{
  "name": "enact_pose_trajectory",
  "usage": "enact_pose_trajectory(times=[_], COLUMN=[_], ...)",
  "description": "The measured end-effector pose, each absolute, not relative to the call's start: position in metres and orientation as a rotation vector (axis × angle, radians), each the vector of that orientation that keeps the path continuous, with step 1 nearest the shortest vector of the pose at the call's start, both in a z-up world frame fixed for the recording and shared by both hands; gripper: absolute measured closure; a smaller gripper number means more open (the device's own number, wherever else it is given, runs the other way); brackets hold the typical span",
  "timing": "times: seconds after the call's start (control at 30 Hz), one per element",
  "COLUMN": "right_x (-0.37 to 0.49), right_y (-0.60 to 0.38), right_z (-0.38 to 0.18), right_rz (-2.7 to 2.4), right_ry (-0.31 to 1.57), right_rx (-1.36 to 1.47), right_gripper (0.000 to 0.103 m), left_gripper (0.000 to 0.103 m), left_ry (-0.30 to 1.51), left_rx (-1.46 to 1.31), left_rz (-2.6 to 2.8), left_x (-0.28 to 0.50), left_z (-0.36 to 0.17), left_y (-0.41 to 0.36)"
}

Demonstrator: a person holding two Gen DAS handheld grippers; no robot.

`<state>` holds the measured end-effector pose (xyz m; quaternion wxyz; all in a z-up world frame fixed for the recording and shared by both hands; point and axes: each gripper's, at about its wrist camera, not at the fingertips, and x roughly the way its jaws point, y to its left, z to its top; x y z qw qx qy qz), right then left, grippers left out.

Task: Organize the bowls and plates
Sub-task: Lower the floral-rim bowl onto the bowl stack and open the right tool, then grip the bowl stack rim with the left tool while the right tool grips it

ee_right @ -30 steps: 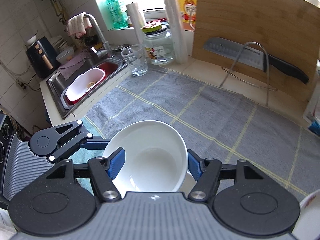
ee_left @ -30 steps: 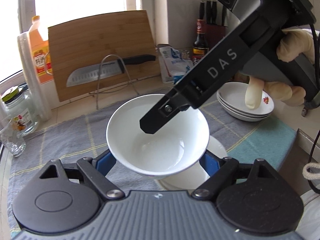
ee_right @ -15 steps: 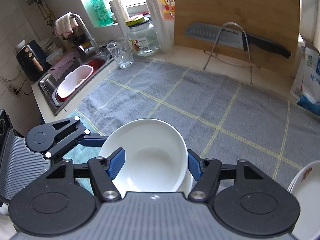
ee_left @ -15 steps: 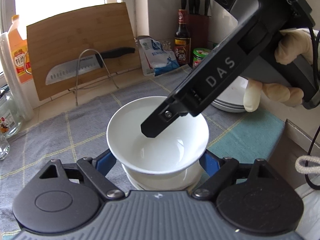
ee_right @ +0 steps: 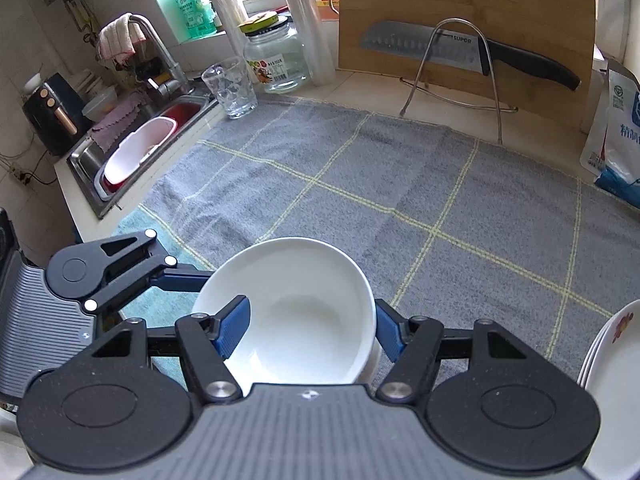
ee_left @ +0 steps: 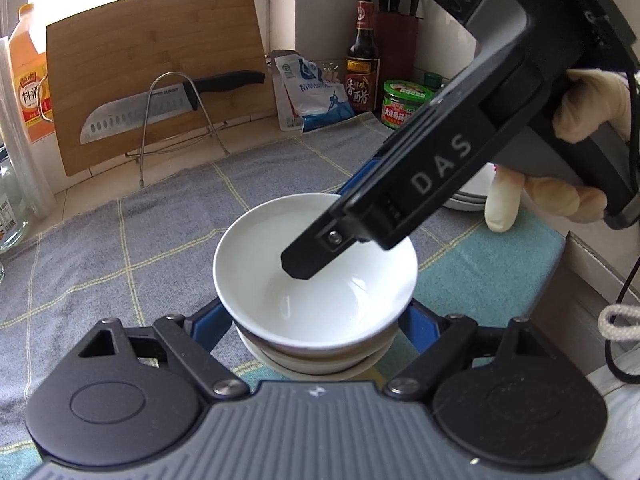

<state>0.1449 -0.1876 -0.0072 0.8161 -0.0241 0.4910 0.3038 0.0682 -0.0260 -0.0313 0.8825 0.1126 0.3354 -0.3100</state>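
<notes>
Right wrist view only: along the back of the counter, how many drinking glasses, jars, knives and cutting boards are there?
Clear drinking glass: 1
Clear glass jar with yellow-green lid: 1
Steel knife with black handle: 1
Bamboo cutting board: 1
Total: 4

We are counting at least two white bowls, nested in one stack. We are seeing one pile of plates, three rims showing. We are also counting one knife, one board, one wire rack, one glass, two jars, one sauce bottle and one bag.
</notes>
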Motion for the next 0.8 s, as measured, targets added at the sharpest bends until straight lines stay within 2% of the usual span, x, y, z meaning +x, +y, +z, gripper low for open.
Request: enact_pose_trajectory(times=[0.23,0.43,0.6,0.8], right_x=[0.144,0.143,0.139,0.125], right_y=[-0.187,-0.185,-0.187,-0.199], right_z=[-0.01,-0.011,-0.01,0.006], right_rz=[0.643,0.648,0.642,0.643], right_ry=[1.049,1.039,1.013,0.913], right_rx=[-0.059,-0.066,-0.077,-0.151], right_gripper=[0.031,0.025,0.011,0.001], left_gripper=[0.01,0.008,0.007,0.002], left_ry=[0.705,0.709,0.706,0.647], left_rx=[0.23,0.23,0.216,0.272], left_rz=[-0.652,-0.667,-0.697,-0.714], left_x=[0.072,0.073,0.073,0.066], left_z=[-0.033,-0.036,-0.034,-0.029], left_y=[-0.027,-0.026,-0.017,-0.003])
